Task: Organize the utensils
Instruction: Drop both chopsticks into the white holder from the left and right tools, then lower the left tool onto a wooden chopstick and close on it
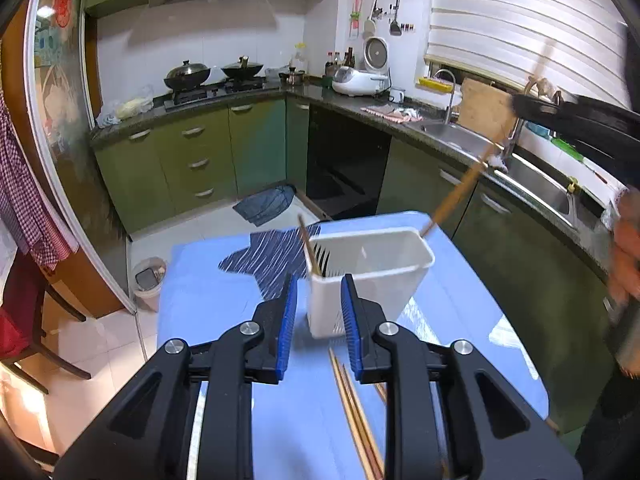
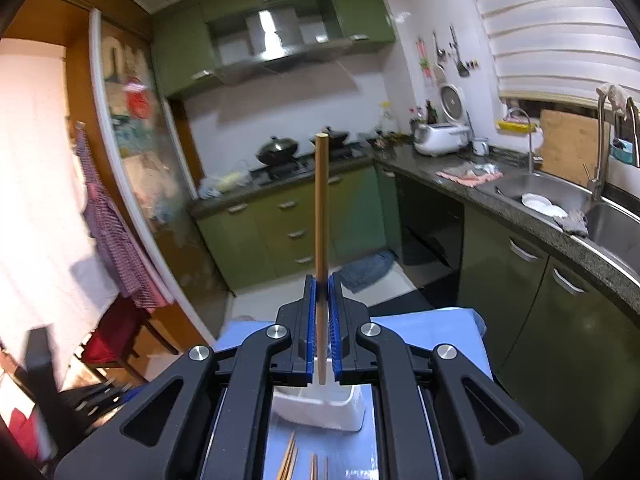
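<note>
A white utensil holder (image 1: 372,276) stands on the blue table (image 1: 208,280), with one wooden chopstick (image 1: 308,244) leaning in its left end. My left gripper (image 1: 320,284) hovers just short of the holder, open, with nothing pressed between its blue pads. Loose chopsticks (image 1: 356,412) lie on the table under it. My right gripper (image 2: 322,280) is shut on a single chopstick (image 2: 321,208) that points up and away. In the left wrist view that held chopstick (image 1: 460,188) slants down from the right gripper (image 1: 560,112), with its low tip at the holder's far right rim. The holder (image 2: 320,404) sits below the right gripper.
A dark striped cloth (image 1: 272,260) lies on the table's far side behind the holder. More loose chopsticks (image 2: 290,460) lie near the table's front. A person's hand (image 1: 628,248) is at the right edge. Green cabinets, a counter and a sink (image 2: 560,196) ring the room.
</note>
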